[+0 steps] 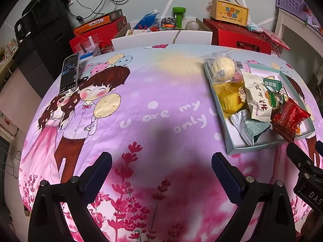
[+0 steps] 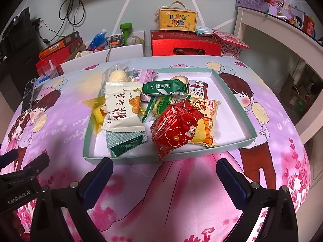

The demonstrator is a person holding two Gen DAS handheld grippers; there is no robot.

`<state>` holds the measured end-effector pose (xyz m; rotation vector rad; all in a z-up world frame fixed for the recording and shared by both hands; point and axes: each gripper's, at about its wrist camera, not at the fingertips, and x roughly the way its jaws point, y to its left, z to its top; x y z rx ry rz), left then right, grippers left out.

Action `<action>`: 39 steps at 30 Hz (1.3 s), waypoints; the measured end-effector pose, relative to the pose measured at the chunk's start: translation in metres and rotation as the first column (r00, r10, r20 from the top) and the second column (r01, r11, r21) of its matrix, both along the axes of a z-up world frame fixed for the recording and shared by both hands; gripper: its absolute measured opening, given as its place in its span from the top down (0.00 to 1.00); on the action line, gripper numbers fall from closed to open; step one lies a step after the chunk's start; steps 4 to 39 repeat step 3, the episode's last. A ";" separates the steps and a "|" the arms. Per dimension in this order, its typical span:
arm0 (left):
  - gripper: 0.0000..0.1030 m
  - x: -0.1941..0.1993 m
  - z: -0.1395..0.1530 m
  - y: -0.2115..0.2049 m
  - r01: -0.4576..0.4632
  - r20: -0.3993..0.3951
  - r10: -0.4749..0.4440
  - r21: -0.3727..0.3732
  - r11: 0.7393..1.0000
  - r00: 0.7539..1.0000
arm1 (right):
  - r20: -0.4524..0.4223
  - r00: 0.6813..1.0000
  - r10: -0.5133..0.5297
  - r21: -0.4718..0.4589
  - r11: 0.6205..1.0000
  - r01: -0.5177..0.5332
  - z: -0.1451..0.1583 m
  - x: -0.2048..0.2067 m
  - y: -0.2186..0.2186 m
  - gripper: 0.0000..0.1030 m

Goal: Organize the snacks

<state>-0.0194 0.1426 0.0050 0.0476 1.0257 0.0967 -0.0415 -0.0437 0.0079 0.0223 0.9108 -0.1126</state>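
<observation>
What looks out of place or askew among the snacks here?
The snack packets lie heaped and overlapping in the tray. The yellow packet hangs over its left rim, and the red packet over its near rim.

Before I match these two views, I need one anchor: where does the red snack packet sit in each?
Left wrist: red snack packet at the right, in the tray's near corner.
Right wrist: red snack packet just below centre, reaching the tray's near rim.
Shared landmark: the yellow handled box on the red box behind the table.
</observation>
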 end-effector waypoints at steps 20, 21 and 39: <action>0.04 0.000 0.000 0.000 0.001 0.000 -0.001 0.001 1.000 1.000 | 0.031 0.999 0.016 0.008 1.000 -0.016 0.004 -0.003 0.001 0.00; 0.04 0.000 0.000 0.000 0.001 0.000 -0.001 0.001 1.000 1.000 | 0.031 0.999 0.016 0.008 1.000 -0.016 0.004 -0.003 0.001 0.00; 0.04 0.000 0.000 0.000 0.001 0.000 -0.001 0.001 1.000 1.000 | 0.031 0.999 0.016 0.008 1.000 -0.016 0.004 -0.003 0.001 0.00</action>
